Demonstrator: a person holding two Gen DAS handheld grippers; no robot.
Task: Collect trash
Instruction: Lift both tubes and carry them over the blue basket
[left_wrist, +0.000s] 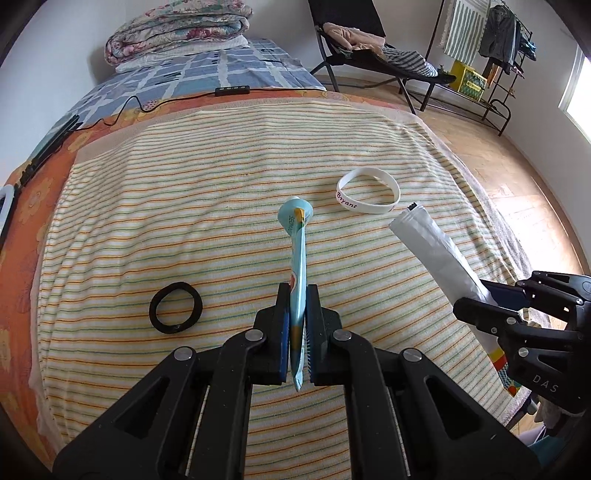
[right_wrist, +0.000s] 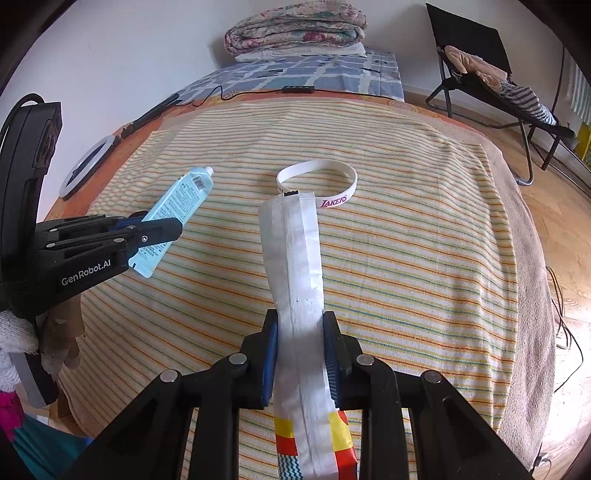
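Tube (left_wrist: 297, 258) of pale blue paste sits clamped between the two fingers of the left tool (left_wrist: 297, 291), at lower centre of the left wrist view, its capped end pointing up the frame and held clear of the striped towel (left_wrist: 184, 221). The right tool (right_wrist: 300, 321), at lower centre of its own view, is closed on a long white wrapper (right_wrist: 295, 266) whose red and yellow end hangs toward the bottom edge. Beyond both tools, a white wristband (left_wrist: 368, 190) lies flat on the towel near the frame's middle, just past the wrapper's far tip. A black hair tie (left_wrist: 176, 308) lies on the towel at left of the left tool. The towel covers a bed (left_wrist: 207, 70), with a folded quilt (left_wrist: 177, 29) at the upper left.
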